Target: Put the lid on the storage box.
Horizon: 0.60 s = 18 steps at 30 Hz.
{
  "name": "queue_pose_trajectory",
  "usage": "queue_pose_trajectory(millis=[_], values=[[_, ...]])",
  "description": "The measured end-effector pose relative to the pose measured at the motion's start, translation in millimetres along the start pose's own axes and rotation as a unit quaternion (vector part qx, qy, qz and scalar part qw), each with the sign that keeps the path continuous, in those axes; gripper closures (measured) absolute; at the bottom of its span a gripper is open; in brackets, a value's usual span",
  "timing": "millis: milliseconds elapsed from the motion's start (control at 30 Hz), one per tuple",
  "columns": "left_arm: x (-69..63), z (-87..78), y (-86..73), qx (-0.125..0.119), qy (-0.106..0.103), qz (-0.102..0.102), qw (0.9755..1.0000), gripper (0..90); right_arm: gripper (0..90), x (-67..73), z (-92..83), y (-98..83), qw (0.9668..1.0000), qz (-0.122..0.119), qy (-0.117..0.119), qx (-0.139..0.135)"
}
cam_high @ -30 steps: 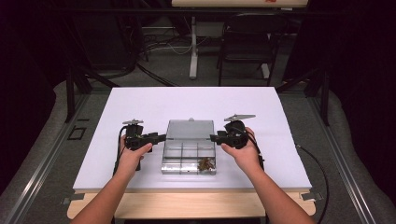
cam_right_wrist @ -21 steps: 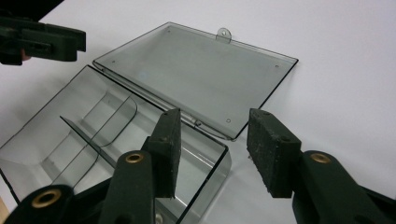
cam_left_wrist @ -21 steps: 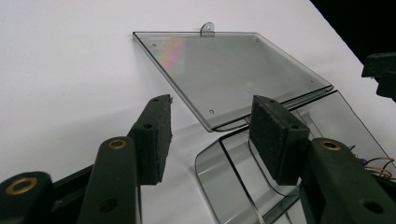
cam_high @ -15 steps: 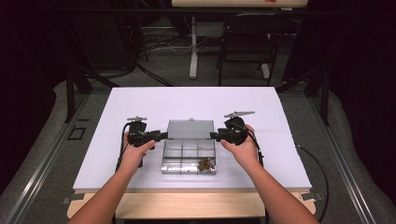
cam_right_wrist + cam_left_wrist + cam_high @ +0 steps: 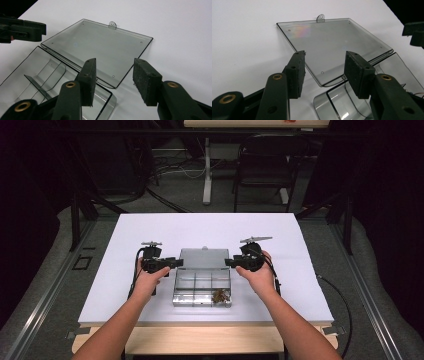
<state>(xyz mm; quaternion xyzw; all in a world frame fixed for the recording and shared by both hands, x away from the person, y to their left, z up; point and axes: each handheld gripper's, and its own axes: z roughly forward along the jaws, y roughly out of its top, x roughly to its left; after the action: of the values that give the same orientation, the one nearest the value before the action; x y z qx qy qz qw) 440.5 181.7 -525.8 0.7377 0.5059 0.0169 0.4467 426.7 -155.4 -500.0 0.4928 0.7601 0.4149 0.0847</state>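
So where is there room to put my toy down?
Bare white table lies beyond the open lid, and left of the left tongs and right of the right tongs. It's crowded around the clear compartment box.

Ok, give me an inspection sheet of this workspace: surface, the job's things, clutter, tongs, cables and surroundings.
Surface: white table, bare around the box.
Job's things: clear compartment box; lid open, lying flat behind it; small brown bits in a near right compartment.
Clutter: nothing seen.
Tongs: left tongs and right tongs at the lid's side edges, both open, gripping nothing.
Cables: one cable trails off the table's right.
Surroundings: dark room, chair behind the table.
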Motion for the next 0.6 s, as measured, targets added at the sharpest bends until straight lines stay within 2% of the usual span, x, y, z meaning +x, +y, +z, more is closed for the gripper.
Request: queue_pose_trajectory(millis=[133,300,400,600], values=[[0.7,4.2,3.1,0.001,0.005,-0.011,0.9999,49.8,51.2,-3.1,4.3,2.5,0.9999,0.014,-0.004,0.004],[4.1,11.0,5.9,0.009,0.015,-0.016,0.9997,49.2,49.3,-6.5,11.2,4.0,0.9996,0.026,-0.002,0.008],[5.9,14.6,5.4,0.011,0.013,-0.024,0.9996,47.8,47.6,-7.8,16.3,4.5,0.9994,0.03,-0.007,0.015],[9.0,19.7,4.8,0.015,0.01,-0.028,0.9995,46.3,45.2,-11.0,25.0,5.7,0.999,0.039,-0.006,0.019]])
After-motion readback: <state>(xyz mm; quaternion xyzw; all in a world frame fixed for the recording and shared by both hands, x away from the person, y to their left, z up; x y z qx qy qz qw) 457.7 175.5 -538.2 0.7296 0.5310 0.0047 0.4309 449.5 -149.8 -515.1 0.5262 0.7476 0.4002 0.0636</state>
